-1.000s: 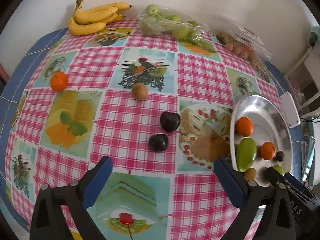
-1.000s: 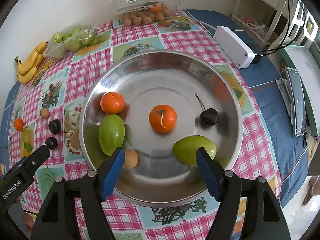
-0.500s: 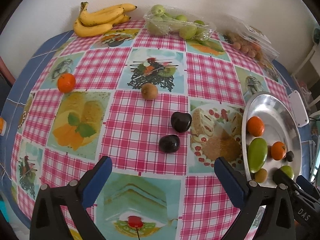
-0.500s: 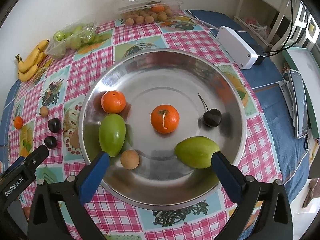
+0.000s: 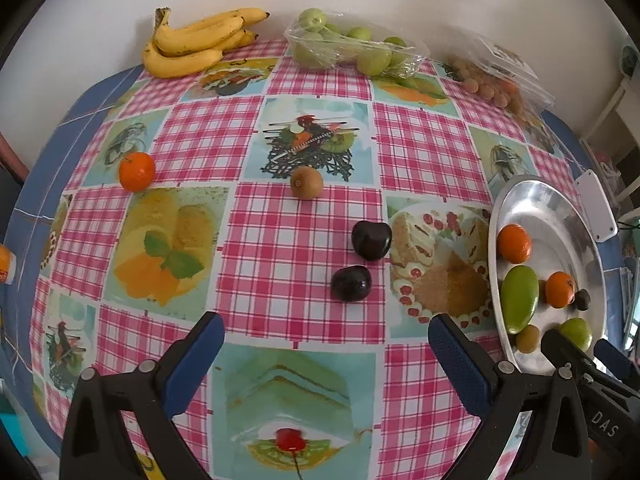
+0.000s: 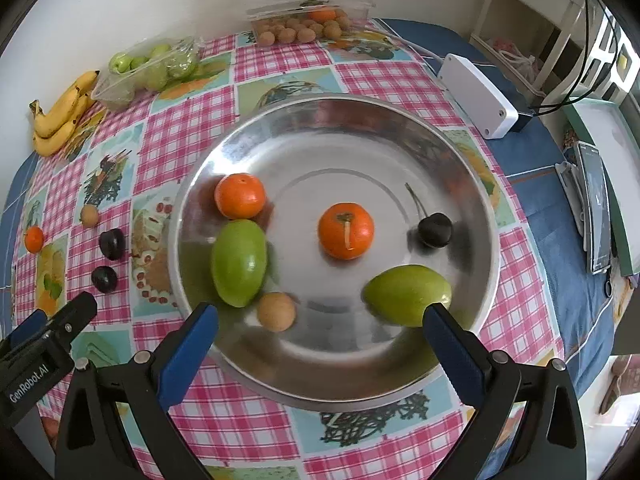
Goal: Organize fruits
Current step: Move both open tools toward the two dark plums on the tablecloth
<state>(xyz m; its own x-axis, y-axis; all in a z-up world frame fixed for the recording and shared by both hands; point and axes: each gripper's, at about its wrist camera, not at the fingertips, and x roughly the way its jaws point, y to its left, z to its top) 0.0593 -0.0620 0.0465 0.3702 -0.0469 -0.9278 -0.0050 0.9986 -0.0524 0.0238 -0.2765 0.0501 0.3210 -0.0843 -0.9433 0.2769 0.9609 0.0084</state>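
Since the two dark plums (image 5: 351,283) (image 5: 371,240) lie loose on the tabletop (image 5: 288,240) just ahead of my left gripper (image 5: 326,340), I judge them next for the steel bowl (image 6: 476,208). They look smooth, light and easily bruised, so I would take the nearer one across its widest middle, gently. A kiwi (image 5: 306,182) and a mandarin (image 5: 137,171) sit farther off. Both grippers are spread wide and empty; my right gripper (image 6: 320,320) hovers over the bowl's near rim, where mandarins (image 6: 346,230), green mangoes (image 6: 239,262) and a cherry (image 6: 435,229) lie.
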